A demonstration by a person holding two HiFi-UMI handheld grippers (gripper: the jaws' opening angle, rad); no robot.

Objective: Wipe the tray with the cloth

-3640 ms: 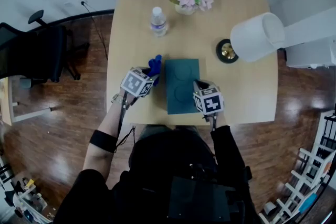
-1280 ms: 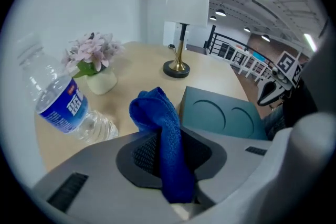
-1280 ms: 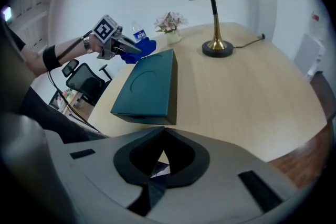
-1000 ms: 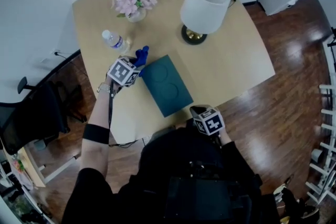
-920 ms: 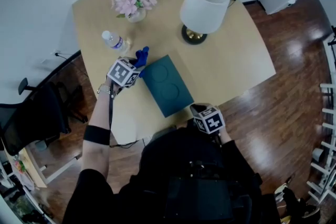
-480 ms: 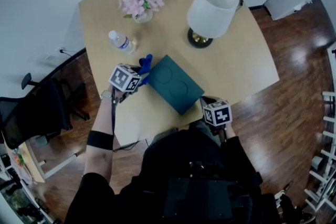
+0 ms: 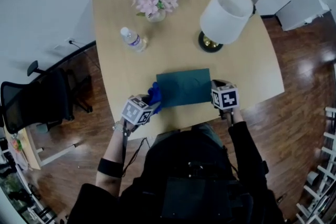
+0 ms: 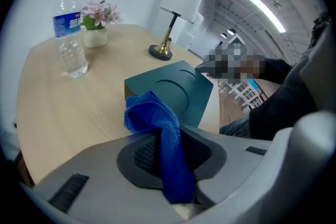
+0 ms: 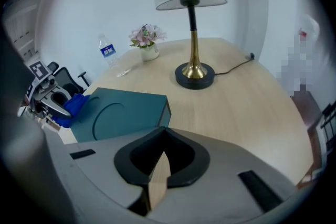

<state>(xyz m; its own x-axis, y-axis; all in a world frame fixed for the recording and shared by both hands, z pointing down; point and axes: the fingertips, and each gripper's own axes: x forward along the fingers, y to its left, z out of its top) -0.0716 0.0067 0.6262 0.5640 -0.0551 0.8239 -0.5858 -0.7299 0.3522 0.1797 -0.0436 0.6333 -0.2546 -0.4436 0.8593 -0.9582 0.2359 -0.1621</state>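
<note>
teal tray (image 7: 184,87) has turned crosswise

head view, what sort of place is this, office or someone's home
Probably a small office or meeting room: a black office chair near a light wooden table bearing a lamp and flowers.

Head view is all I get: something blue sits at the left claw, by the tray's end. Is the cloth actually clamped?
Observer: Yes. The left gripper view shows the blue cloth pinched between the jaws of the left claw, its bunched end poking out toward the tray.
Operator: And the other one?
Observer: The right claw, in its own view, has its jaws shut together on nothing, with the tray's corner just ahead of them.
Operator: Any detail on the tray's top?
Observer: The left gripper view shows a round recess sunk into it.
</note>
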